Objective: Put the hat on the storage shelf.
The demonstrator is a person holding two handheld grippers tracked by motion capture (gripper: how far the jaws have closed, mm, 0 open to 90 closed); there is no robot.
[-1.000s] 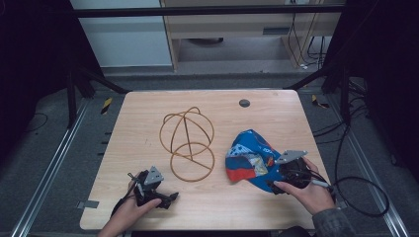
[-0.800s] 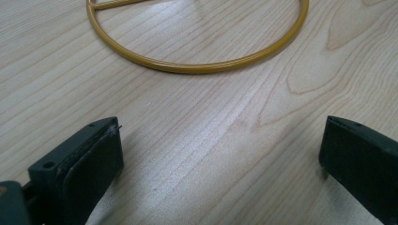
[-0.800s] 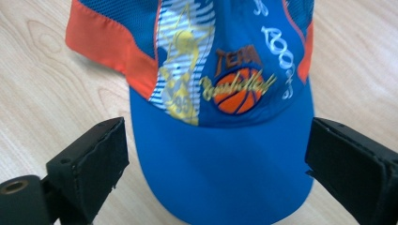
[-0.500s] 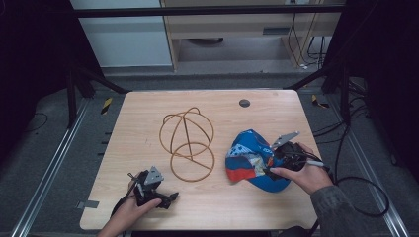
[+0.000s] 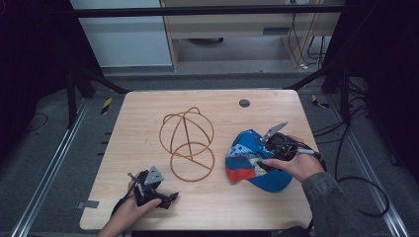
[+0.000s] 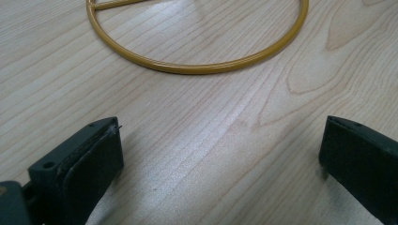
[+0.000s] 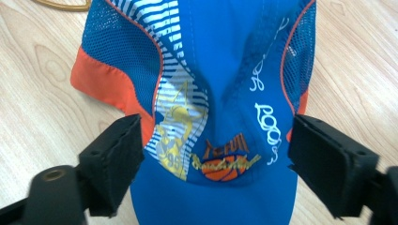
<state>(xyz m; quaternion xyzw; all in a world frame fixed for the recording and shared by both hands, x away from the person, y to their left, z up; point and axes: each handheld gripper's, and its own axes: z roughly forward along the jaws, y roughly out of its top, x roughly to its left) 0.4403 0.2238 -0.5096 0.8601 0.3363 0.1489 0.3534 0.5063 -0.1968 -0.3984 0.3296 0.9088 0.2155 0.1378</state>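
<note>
- On the wooden table (image 5: 148,106), at its right side, lies a blue cap (image 7: 220,70) with orange patches, white scribbled writing and a basketball badge; the words are too blurry to read.
- Gold wire frame (image 5: 188,143) stands mid-table.
- Right gripper (image 7: 213,159): jaws wide around the cap front, just been closing, not pinching.
- Left gripper (image 6: 220,154): open over bare wood.

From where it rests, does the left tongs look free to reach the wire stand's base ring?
Probably yes: the left tongs stand open on bare table, and the wire stand's base ring lies just ahead with nothing between.

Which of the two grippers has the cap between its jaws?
The right gripper: its open jaws stand either side of the blue cap. The left gripper has bare table between its jaws.
</note>
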